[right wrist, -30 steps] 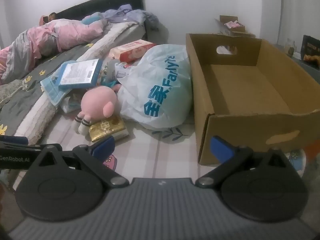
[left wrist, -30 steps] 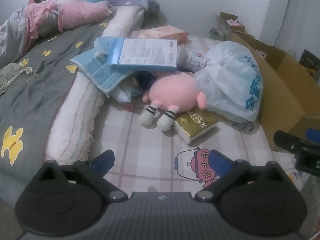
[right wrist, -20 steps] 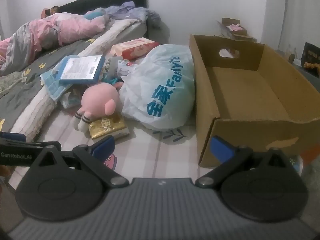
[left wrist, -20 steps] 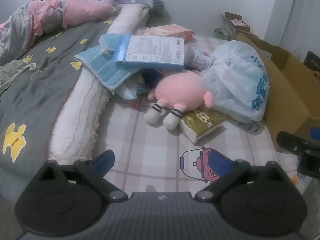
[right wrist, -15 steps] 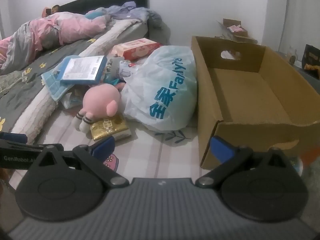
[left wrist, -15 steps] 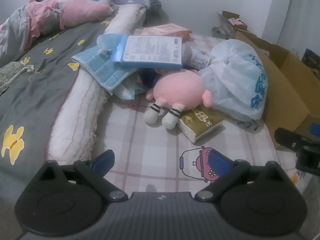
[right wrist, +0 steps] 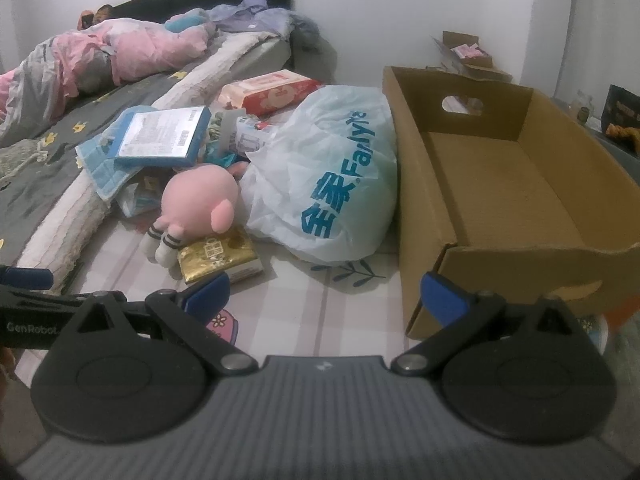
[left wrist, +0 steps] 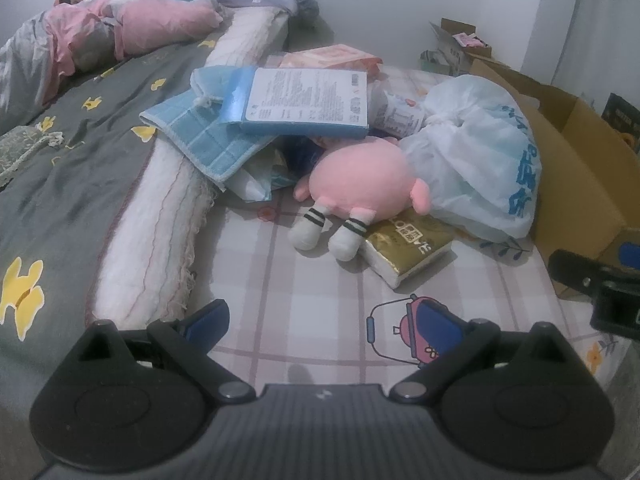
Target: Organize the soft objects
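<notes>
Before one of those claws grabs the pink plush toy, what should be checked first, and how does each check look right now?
1. Left claw open and holding nothing: ok.
2. Right claw open and holding nothing: ok.
3. Cardboard box has room inside: ok.
4. Pink plush toy free to lift: not ok, its head end is tucked under the blue packet and towel.
5. Gold tissue pack clear of the toy: not ok, the toy lies on it.
6. White plastic bag tied shut: cannot tell.
</notes>
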`<state>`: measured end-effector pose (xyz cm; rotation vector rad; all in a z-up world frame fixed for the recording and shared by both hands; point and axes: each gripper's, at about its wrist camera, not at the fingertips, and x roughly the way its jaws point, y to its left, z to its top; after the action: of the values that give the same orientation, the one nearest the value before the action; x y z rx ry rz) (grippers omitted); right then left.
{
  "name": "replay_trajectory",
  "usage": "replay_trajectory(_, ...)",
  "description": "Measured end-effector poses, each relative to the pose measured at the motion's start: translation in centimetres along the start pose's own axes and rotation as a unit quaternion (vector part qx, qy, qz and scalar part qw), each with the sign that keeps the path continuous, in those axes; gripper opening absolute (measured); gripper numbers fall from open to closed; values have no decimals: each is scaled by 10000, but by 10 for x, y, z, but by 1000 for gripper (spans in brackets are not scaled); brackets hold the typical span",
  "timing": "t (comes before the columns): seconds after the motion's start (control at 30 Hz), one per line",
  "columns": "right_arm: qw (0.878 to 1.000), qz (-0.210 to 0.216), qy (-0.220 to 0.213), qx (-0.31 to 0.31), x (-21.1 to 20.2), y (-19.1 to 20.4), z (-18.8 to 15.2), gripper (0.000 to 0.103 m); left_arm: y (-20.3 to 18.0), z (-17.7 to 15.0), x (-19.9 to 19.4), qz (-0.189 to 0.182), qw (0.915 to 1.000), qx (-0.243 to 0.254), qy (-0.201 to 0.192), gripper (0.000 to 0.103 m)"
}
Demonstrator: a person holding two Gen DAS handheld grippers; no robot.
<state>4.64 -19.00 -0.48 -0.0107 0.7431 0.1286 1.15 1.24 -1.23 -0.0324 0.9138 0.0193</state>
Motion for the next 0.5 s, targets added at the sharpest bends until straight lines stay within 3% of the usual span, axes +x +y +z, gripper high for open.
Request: replay_trajectory(0.5,9999,-83,23,64,3,2,5,102,0,6,3,-109,9998,154,-22,100)
